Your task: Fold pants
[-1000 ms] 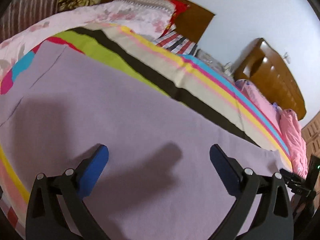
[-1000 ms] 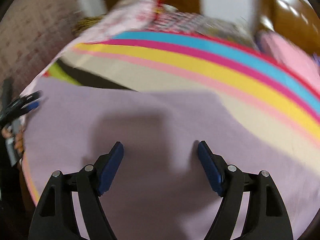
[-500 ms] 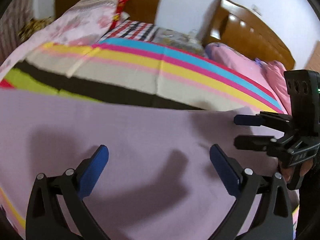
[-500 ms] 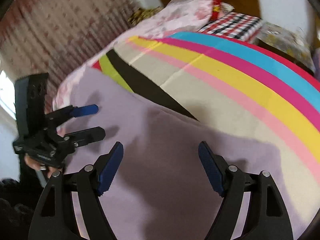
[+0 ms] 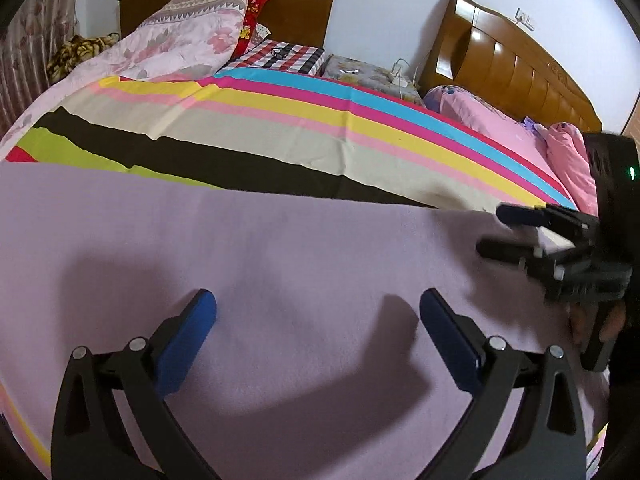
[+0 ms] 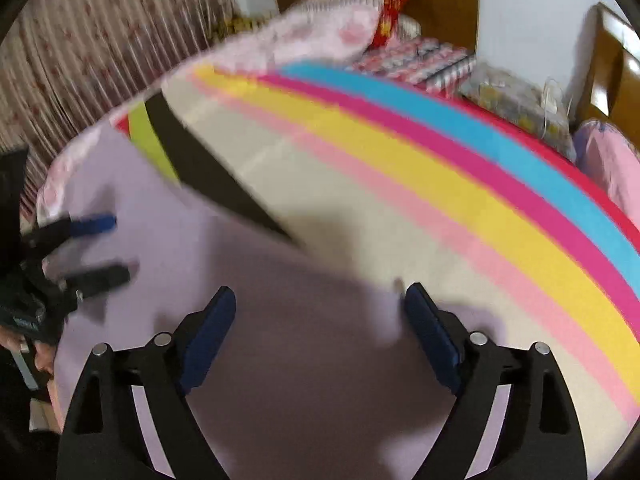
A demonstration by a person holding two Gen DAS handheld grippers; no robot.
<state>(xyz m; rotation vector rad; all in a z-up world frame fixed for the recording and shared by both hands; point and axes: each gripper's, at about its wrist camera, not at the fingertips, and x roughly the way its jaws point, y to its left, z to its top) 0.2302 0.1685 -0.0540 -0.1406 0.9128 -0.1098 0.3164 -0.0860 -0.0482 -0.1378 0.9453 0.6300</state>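
The lilac pants [image 5: 280, 264] lie spread flat across the near part of a bed, on a striped bedspread [image 5: 360, 136] that runs beyond their far edge. The left gripper [image 5: 316, 320] hangs over the middle of the cloth with its blue-padded fingers wide apart and nothing between them, and the right gripper [image 6: 320, 312], equally spread and empty, is above the cloth's right edge. Past the stripes lie a floral quilt [image 5: 180, 46], a red pillow [image 5: 256, 0], a pink quilt [image 5: 568, 156] and two wooden headboards [image 5: 508, 64].

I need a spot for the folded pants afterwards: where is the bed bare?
The beige band of the striped bedsheet, between its black stripe and yellow stripe, lies bare beyond the lilac fabric pants. The headboard end is crowded with the floral pink quilt and checked pillow.
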